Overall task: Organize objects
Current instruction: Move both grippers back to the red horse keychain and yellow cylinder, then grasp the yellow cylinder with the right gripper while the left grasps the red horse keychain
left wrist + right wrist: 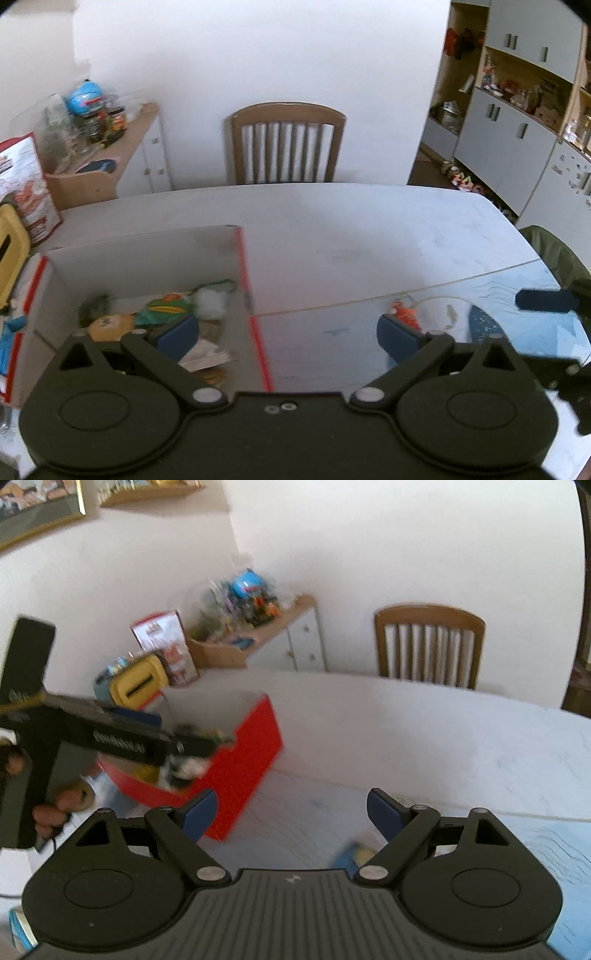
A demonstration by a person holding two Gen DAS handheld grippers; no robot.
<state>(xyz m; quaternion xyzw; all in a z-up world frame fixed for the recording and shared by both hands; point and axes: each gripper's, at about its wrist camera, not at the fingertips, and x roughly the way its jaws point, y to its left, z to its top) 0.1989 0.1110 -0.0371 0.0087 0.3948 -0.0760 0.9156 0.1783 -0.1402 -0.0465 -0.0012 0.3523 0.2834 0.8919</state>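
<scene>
Mostly done, I'd say: box [147,258] under the left claw [288,332] already holds several toys, both claws wide and empty, orange toy [404,314] just beyond its right pad left on the surface [369,229].

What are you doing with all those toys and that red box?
A person is tidying small toys into the red box with a gripper in each hand. Both grippers are open and hold nothing. The left gripper hangs at the box's right edge; some toys already lie inside. An orange toy waits on the table. The right gripper hovers nearby.
</scene>
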